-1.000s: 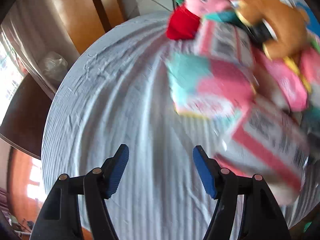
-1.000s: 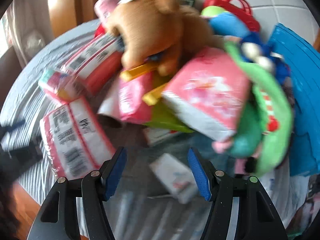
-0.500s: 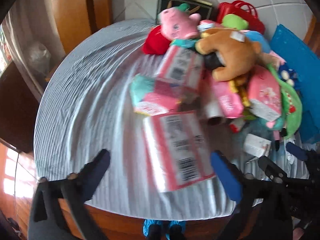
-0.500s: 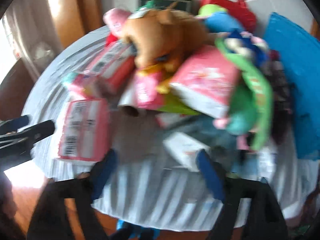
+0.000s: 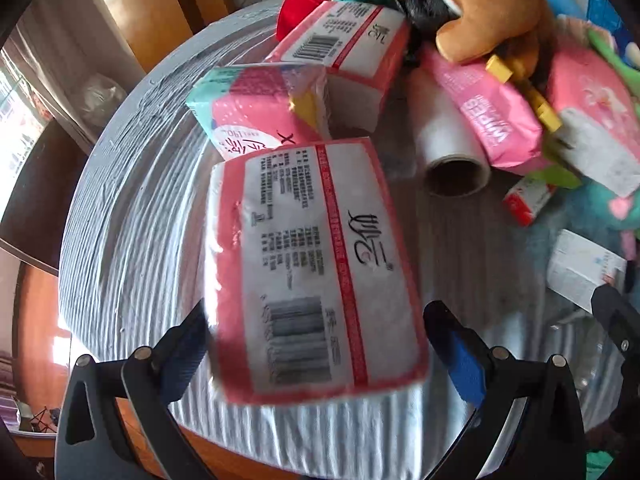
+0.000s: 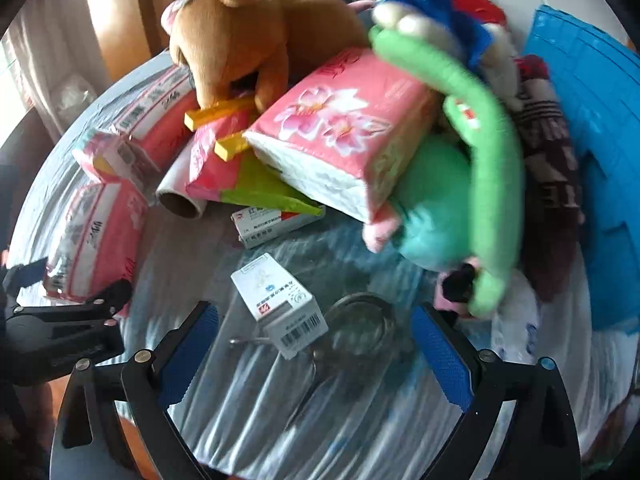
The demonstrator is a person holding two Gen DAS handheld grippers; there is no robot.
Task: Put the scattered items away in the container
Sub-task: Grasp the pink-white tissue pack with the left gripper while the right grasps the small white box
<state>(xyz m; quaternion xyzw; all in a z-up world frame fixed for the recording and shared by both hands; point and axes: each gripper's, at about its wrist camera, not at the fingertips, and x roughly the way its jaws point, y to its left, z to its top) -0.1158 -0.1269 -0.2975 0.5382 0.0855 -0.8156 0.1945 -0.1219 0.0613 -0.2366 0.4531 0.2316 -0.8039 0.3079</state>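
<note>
Now, left wrist view: left gripper spread apart, blue pads either side of the pink-and-white plastic-wrapped tissue pack, not visibly pinching it.
Pack axis: long side runs away from the camera, barcode end nearest.
Location: on the grey ribbed tabletop.
Behind it: teal-and-pink soft packet, white film roll on a cardboard tube, brown plush bear.
Right wrist view: right gripper wide apart, holding nothing.
Between the pads: white cardboard medicine box, lying diagonally, barcode end towards the camera.
Beside it: clear glass dish.
Crowding: floral pink tissue pack, green plush frog, blue plastic container on the right.
</note>
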